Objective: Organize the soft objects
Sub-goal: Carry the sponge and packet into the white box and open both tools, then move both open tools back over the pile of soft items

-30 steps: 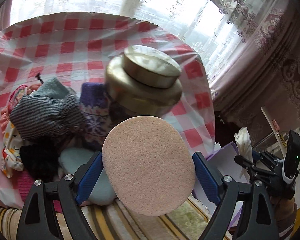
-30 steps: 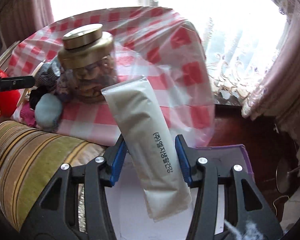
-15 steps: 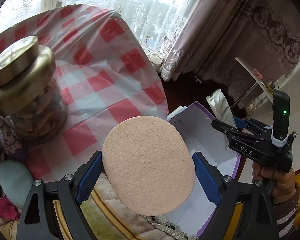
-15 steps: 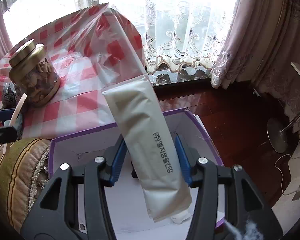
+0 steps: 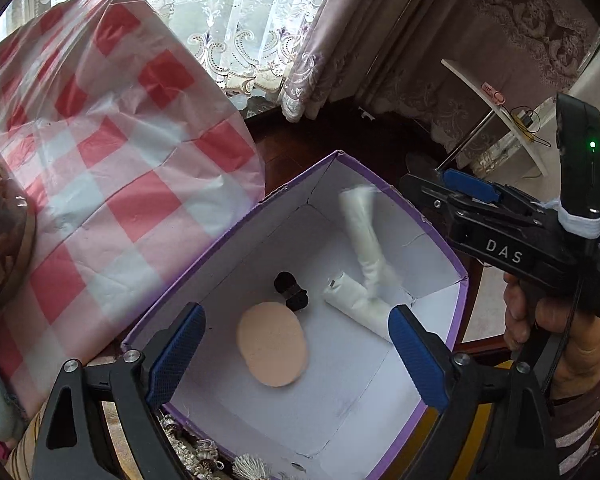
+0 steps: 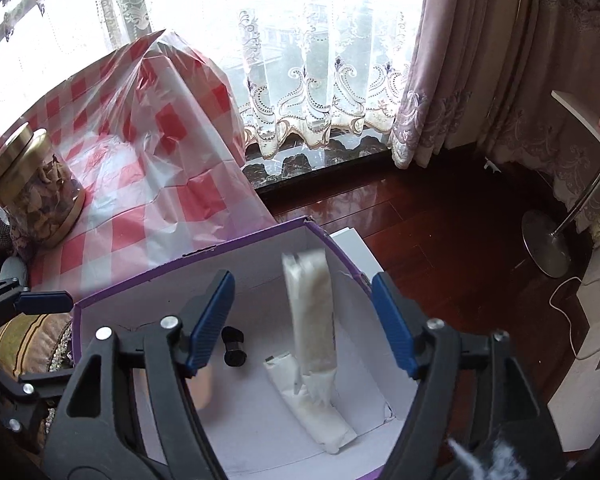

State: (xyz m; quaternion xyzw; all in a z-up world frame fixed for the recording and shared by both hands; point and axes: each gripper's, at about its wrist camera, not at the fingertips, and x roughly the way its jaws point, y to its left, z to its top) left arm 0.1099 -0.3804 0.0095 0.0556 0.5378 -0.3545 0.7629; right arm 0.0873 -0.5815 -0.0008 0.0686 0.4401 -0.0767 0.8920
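Observation:
A purple box with a white inside [image 5: 236,232] [image 6: 204,256] sits below both grippers. My left gripper [image 5: 296,354] is open and empty above it. The round pink sponge [image 5: 272,344] is inside the box, motion-blurred. My right gripper [image 6: 302,320] is open; the white wipe packet [image 6: 312,320] [image 5: 364,228] stands blurred and tilted inside the box, free of the fingers. Another white packet [image 5: 356,308] [image 6: 312,408] and a small black object [image 5: 292,292] [image 6: 234,346] lie on the box floor.
A red-checked plastic cloth [image 5: 112,184] [image 6: 140,160] covers the table to the left. A gold-lidded jar [image 6: 32,192] stands on it. Striped cushion [image 6: 24,340] at the left. Dark wooden floor [image 6: 440,232], curtains and a lamp stand base [image 6: 548,244] to the right.
Both grippers swung right from the table to above the box. Both opened; the sponge and the wipe packet left the fingers and dropped into the box.

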